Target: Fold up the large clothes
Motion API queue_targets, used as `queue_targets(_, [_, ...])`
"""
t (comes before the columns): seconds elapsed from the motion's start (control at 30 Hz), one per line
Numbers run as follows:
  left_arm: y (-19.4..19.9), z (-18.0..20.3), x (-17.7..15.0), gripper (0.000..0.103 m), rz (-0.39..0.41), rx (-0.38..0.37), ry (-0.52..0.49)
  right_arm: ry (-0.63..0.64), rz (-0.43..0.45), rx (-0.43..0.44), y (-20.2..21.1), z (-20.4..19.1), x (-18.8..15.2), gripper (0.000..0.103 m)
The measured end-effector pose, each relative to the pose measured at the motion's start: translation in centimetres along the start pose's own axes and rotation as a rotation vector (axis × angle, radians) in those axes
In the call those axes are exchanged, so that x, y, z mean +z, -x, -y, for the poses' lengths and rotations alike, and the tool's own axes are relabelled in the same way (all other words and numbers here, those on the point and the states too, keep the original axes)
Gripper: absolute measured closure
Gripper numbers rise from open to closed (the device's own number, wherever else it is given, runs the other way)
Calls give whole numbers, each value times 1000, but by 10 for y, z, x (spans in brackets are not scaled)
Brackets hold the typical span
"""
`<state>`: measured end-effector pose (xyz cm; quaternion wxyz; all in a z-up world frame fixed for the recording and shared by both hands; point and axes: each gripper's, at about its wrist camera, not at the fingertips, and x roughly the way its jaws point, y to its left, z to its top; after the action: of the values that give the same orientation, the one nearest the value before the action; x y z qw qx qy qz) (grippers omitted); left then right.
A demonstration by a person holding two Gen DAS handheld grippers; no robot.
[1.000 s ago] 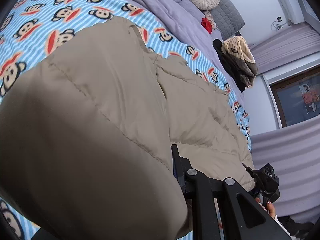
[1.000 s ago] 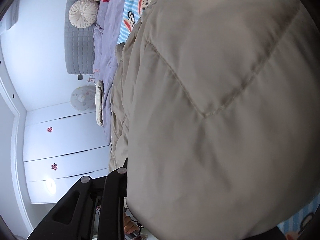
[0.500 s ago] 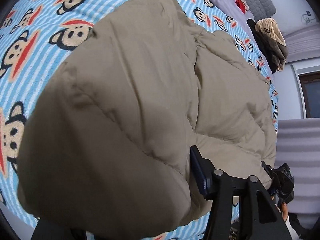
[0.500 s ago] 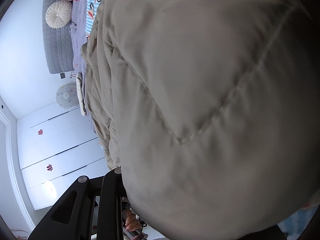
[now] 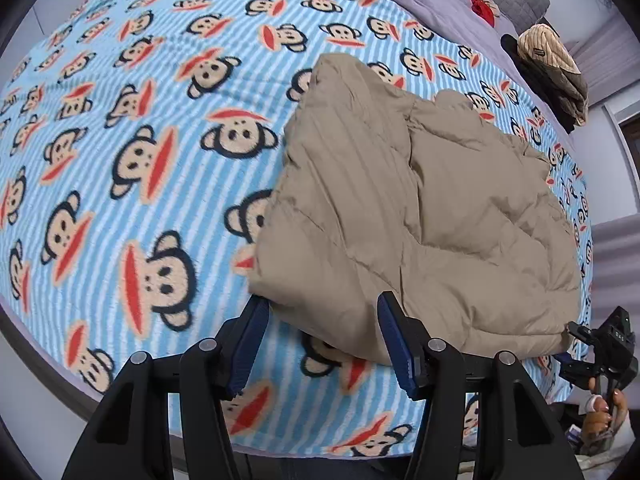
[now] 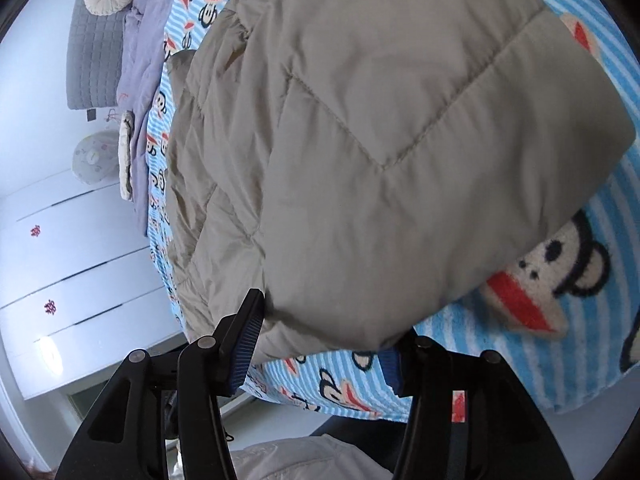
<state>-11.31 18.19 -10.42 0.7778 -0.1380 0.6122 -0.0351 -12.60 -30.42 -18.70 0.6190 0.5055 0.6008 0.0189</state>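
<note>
You are partway through: the beige padded coat (image 5: 420, 216) is lying doubled over on the monkey-print blanket (image 5: 132, 152), near the blanket's front edge, already looking folded at least once but loose and puffy, so further folds and squaring up appear to be left. Your left gripper (image 5: 320, 344) is standing about half open, its jaws flanking the coat's near corner without pinching it. Your right gripper (image 6: 316, 344) has just been opening; the coat's edge is sitting between its jaws, unpressed.
</note>
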Motion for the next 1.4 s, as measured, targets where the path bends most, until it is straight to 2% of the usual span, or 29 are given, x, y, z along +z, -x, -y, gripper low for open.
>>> queue_targets(0.1, [14,-4,6,45,57,19,17,53,-29,-6,-3,-17,0,47])
queue_targets(0.17, [14,-2,12,45,77,19,20,99,-62,-5,-4,-22,-16,51])
queue_targets(0.3, [-7,12,17,45,46,39,0,205,-169,70,-8,-43,-33,54])
queue_targets(0.4, [-34,24,15,45,-7,127,-22,286,-185,53,15,-42,-29,54])
queue_targets(0.5, [-53,26,11,45,-51,211,-27,315,-160,10,15,-49,-10,54])
queue_targets(0.63, [-53,29,11,45,-57,250,-12,350,-139,-49,8,-67,-3,54])
queue_targets(0.7, [-48,30,12,45,-52,261,4,356,-154,-65,6,-61,0,54])
queue_targets(0.77, [-42,27,13,45,-51,250,14,348,-169,-97,21,-40,-6,54])
queue_targets(0.9, [-34,18,19,45,-47,214,-4,282,-140,-167,13,-30,-5,54])
queue_targets(1.13, [-36,8,35,45,-83,166,-121,195,16,-295,2,-31,-19,53])
queue_targets(1.17, [-36,7,36,40,-84,160,-140,186,38,-314,1,-32,-22,51])
queue_targets(1.2, [-37,6,37,17,-83,156,-157,179,58,-328,1,-34,-25,50])
queue_targets(1.23, [-36,5,38,8,-75,156,-171,178,74,-340,0,-36,-27,46])
queue_targets(1.27, [-35,4,39,4,-62,152,-183,178,91,-357,-1,-39,-29,45])
queue_targets(1.4, [-37,-8,46,4,-62,65,-191,210,137,-432,-5,-49,-38,40])
